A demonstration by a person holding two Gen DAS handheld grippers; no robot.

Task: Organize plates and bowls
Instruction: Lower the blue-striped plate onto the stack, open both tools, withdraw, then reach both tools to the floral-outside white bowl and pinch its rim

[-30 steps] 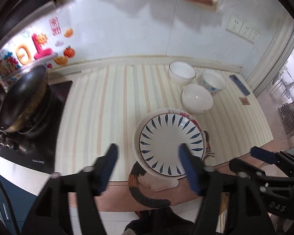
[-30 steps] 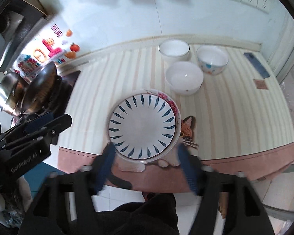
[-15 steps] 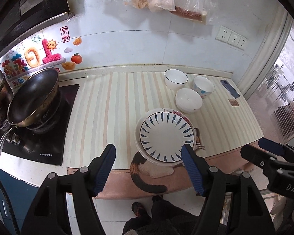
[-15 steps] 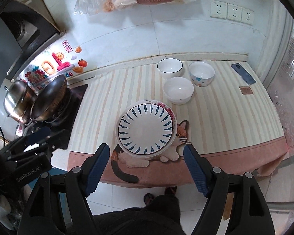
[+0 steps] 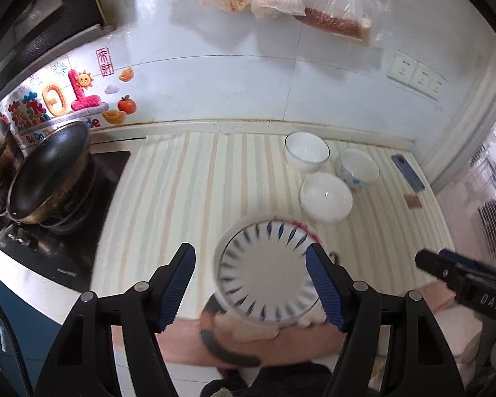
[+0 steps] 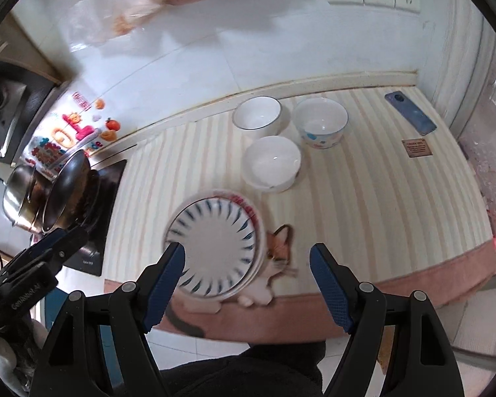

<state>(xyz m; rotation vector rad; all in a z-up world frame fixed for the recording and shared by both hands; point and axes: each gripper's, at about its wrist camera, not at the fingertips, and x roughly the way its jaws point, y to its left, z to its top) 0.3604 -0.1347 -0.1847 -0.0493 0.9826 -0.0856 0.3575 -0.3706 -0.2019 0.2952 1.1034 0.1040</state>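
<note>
A stack of plates (image 5: 264,274) (image 6: 215,248), topped by a white plate with blue leaf marks, rests on a cat-print mat near the counter's front edge. Behind it stand three bowls: a plain white bowl (image 5: 325,197) (image 6: 271,163), a dark-rimmed white bowl (image 5: 306,150) (image 6: 257,114) and a bowl with blue spots (image 5: 358,167) (image 6: 320,122). My left gripper (image 5: 253,286) hangs open above and in front of the plates. The right gripper (image 6: 248,289) is open too, held off the counter's front edge, holding nothing.
A black wok (image 5: 48,172) (image 6: 66,195) and a steel pot (image 6: 18,195) sit on the hob at the left. A blue phone (image 6: 410,117) and a small brown tag (image 6: 416,148) lie at the right. The striped counter cloth (image 5: 188,192) lies between hob and dishes.
Both grippers pulled back and up from the plates, then shifted; the views are now blurred with motion. The plates and bowls have stayed in place. Both grippers stay open.
</note>
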